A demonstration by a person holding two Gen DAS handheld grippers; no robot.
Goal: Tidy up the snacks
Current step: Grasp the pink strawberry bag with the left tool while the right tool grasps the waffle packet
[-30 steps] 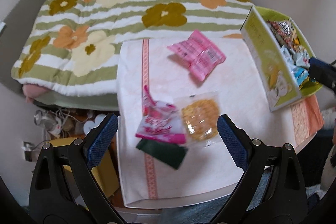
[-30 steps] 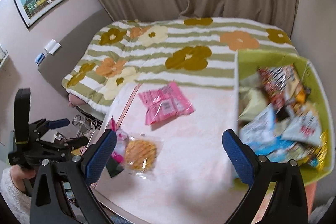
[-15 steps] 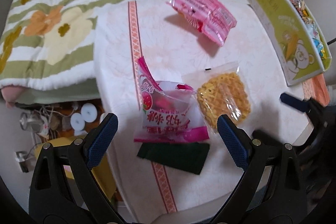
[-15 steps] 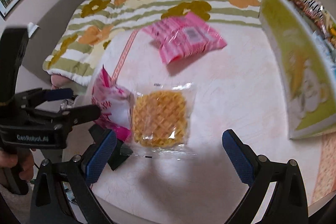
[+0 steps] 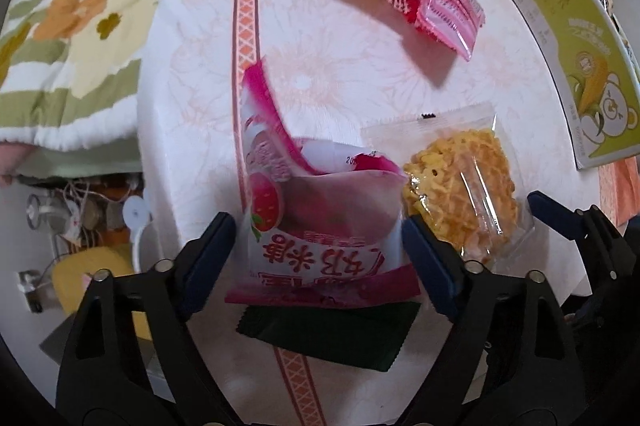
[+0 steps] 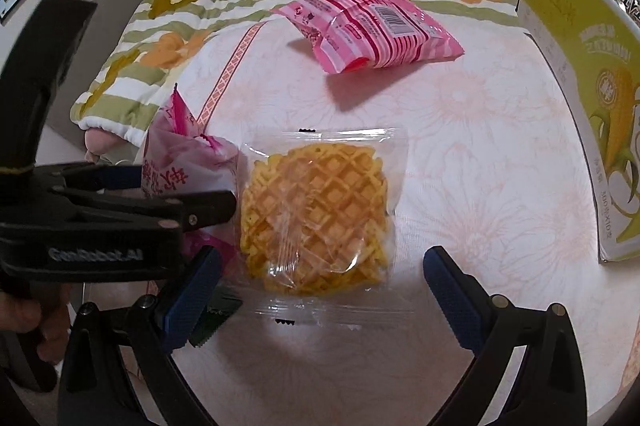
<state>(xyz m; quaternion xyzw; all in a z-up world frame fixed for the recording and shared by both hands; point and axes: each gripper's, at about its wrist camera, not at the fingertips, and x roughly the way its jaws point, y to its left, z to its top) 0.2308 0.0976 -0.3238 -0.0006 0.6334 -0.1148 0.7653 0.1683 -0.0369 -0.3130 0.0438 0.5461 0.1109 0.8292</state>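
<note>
Left gripper (image 5: 318, 248): it points steeply down over the near edge of the table. Its jaws have just been closing, and the strawberry bag stands between the two blue pads. The pads look to be just at the bag's sides; I cannot tell if they press it already.
Right gripper (image 6: 320, 290): its jaws stand wide open, one on each side of the waffle packet, near its lower end. They do not touch the packet and hold nothing.
Strawberry bag (image 5: 320, 226): pink and white, with a torn open top. It lies on the near left part of the tablecloth, partly on top of the dark green packet.
Dark green packet (image 5: 332, 338): flat, under the lower edge of the strawberry bag, near the table's edge.
Waffle packet (image 6: 316, 210): clear wrapper with a yellow waffle inside. It lies flat, just beside the strawberry bag on its right.
Pink striped bag (image 6: 372, 26): puffy, it lies further back on the table, well apart from the others.
Green box (image 6: 576, 86): it stands at the right edge of the table, with a corn picture on its side.
Tablecloth (image 6: 460, 154): white with pale orange flowers.
Bed cover (image 5: 80, 18): green stripes and big flowers, behind the table.
</note>
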